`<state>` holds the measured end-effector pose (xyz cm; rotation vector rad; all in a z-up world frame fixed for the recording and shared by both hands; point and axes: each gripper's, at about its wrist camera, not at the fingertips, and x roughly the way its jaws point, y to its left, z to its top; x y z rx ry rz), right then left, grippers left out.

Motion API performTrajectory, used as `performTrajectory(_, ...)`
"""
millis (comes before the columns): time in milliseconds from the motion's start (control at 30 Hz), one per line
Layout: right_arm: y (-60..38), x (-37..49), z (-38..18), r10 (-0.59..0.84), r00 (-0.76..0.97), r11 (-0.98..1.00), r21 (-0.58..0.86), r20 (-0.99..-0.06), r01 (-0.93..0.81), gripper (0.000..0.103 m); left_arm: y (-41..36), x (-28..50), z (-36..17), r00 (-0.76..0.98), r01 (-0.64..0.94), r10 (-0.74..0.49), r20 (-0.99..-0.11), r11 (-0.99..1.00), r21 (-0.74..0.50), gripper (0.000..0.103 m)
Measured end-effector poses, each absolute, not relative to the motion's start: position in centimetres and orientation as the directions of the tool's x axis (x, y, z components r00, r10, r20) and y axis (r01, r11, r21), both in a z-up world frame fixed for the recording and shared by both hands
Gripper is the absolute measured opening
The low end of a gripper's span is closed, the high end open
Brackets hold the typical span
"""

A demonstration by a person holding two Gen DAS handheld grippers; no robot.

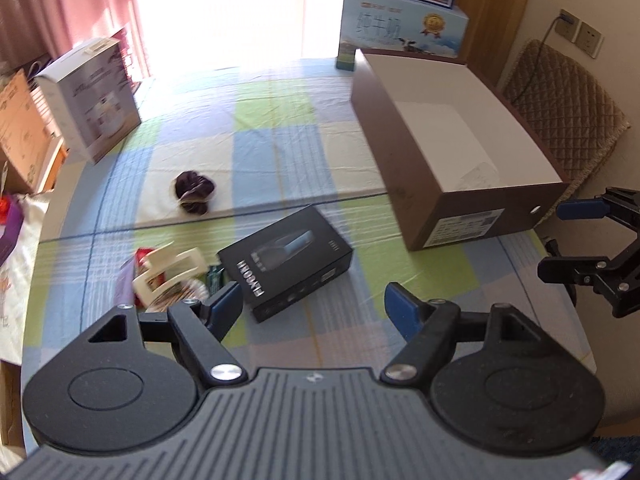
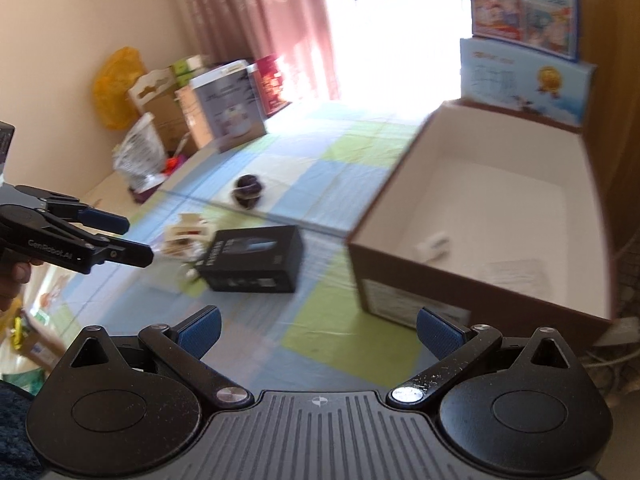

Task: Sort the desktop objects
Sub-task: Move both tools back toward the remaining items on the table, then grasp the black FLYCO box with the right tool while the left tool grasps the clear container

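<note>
Brown shoebox at 2 o'clock holds only one small white item. Black product box, cream hair claw and dark scrunchie wait on the checked cloth at 11 o'clock. Left gripper and right gripper are both spread wide, holding nothing, so it's barely started imo.

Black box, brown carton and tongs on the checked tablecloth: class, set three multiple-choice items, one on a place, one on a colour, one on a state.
1. Where does the black box lie?
A. inside the brown carton
B. on the tablecloth beside the carton
C. in the tongs

2. What colour is the inside of the brown carton?
A. white
B. red
C. black

3. How are the left tongs?
A. shut on the hair clip
B. shut, empty
C. open, empty

Answers: 1 B, it rests on the tablecloth; 2 A, white walls show; 3 C, the pads are apart with nothing between them.
</note>
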<state>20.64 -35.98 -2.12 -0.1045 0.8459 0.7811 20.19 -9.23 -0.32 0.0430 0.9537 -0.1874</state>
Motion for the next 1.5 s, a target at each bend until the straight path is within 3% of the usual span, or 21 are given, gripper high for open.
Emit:
performTrajectory(567,-24.0,22.7,-5.7,0.623,0.222,0.466,0.129,-0.750,-0.875,0.101,1.1,17.9,-2.5,0.524,-0.144,0.068,-0.849,0.990,-0.009,0.075)
performTrajectory(1133,-15.5,25.9,-10.9,0.485,0.119,0.098,-0.081,-0.867,-0.992,0.101,6.3,18.6,-5.3,0.457,-0.259,0.121,-0.881,0.966,-0.002,0.075)
performTrajectory(1500,-11.3,29.3,-14.5,0.362,0.071,-0.096,-0.113,-0.929,-0.989,0.101,7.8,19.1,-7.0,0.412,-0.288,0.130,-0.902,0.958,0.006,0.075)
